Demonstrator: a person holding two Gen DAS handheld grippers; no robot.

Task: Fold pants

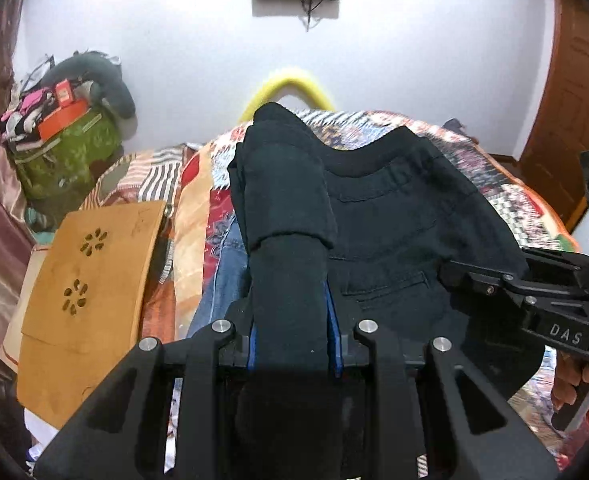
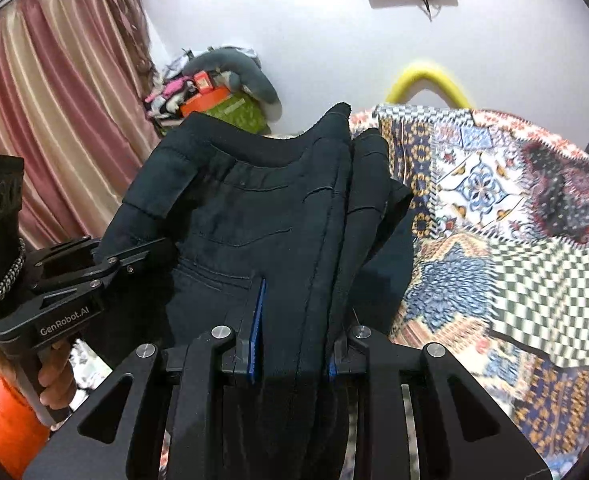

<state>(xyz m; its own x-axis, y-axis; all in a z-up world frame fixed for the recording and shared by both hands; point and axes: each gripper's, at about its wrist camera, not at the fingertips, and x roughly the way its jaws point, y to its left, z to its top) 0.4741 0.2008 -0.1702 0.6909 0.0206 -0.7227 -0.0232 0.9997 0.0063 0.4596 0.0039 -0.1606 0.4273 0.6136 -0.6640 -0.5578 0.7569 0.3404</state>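
The black pants are folded over and held up above the bed, back pockets and waistband facing the cameras. My left gripper is shut on a thick bunched edge of the cloth, which runs out between its blue pads. In the same view my right gripper clamps the other side of the pants. In the right wrist view the pants hang between the two tools: my right gripper is shut on layered cloth, and the left gripper bites the left edge, with a person's hand on its handle.
A patchwork quilt covers the bed under the pants. Blue jeans lie on it. A wooden lap board sits at the left, with a green bag piled with things behind it. A curtain hangs at the left and a yellow hoop stands by the wall.
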